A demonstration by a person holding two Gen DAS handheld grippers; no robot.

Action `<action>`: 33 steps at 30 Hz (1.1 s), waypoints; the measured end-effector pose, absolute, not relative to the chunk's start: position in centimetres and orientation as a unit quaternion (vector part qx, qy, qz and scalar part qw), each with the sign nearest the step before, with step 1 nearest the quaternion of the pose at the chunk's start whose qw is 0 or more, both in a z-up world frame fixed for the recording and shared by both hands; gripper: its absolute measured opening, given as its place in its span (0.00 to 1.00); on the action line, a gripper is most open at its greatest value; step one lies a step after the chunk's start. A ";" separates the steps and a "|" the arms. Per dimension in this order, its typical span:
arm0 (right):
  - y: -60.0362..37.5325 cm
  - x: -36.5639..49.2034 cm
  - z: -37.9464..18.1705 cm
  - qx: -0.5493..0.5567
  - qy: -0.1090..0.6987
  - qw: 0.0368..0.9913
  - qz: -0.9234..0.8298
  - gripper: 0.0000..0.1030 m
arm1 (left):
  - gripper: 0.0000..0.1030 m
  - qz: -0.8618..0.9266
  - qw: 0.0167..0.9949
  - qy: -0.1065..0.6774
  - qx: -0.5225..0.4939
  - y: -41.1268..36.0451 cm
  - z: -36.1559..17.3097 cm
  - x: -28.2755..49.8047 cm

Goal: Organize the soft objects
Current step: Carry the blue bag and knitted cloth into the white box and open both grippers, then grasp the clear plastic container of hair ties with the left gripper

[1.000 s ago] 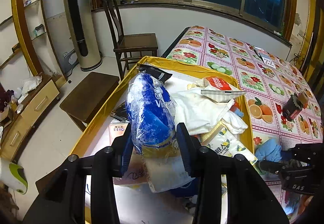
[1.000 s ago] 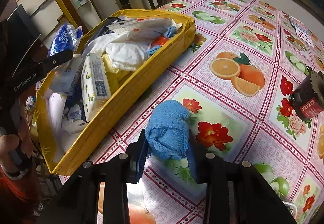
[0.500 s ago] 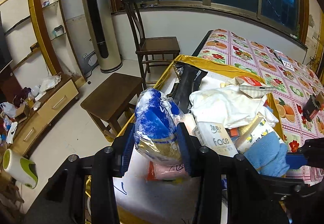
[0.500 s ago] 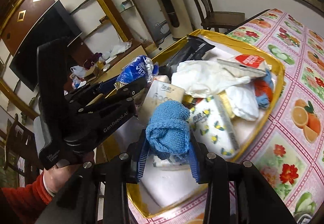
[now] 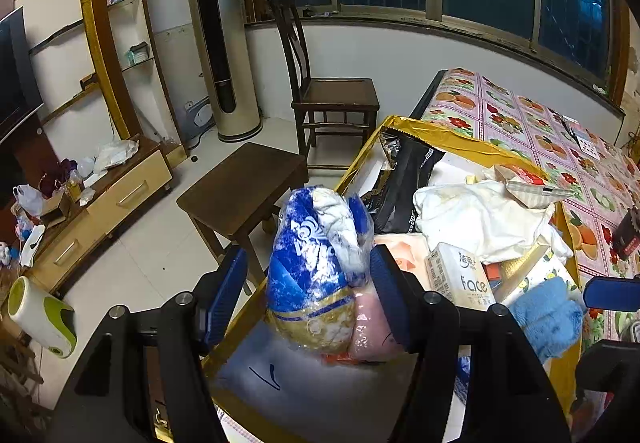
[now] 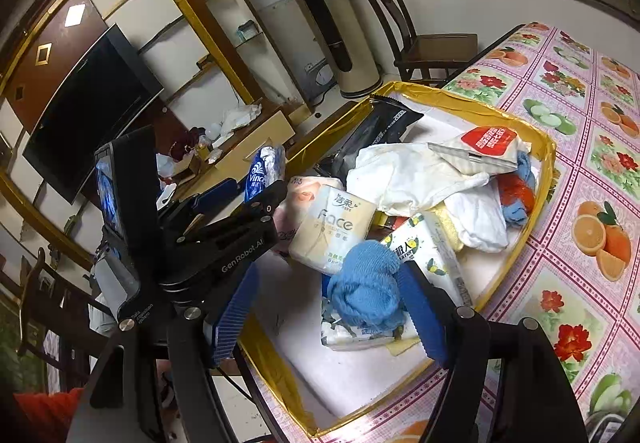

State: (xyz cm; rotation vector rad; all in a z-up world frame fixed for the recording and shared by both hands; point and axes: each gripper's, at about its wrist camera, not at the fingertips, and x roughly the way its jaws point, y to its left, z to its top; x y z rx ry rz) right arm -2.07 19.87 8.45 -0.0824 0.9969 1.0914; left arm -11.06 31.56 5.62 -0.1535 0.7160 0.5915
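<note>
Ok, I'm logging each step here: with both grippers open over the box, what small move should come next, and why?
Probably lift the right gripper straight up: its fingers stand apart from the blue cloth, which rests on a tissue pack inside the gold box.

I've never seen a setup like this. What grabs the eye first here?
Most striking is the gold-rimmed box on the fruit-patterned tablecloth, heaped with tissue packs and cloths. The left gripper has its jaws open around a blue-and-white plastic pack at the box's near corner. The right gripper, jaws also open, frames a blue knitted cloth lying on a tissue pack.
</note>
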 end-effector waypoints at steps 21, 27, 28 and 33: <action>-0.5 1.9 13.4 0.010 0.412 0.836 0.363 0.87 | 0.79 0.153 0.942 0.293 -0.057 22.3 13.2 -10.5; -10.7 2.7 11.6 0.049 0.437 0.853 0.282 0.87 | 0.79 -0.009 0.926 0.372 -0.055 14.0 11.5 -6.7; -11.9 2.6 11.2 0.054 0.436 0.856 0.272 0.87 | 0.79 -0.026 0.921 0.385 -0.051 12.6 11.0 -6.1; -16.2 2.3 9.1 0.076 0.453 0.852 0.250 0.87 | 0.79 -0.101 0.905 0.414 0.008 5.2 9.1 -4.8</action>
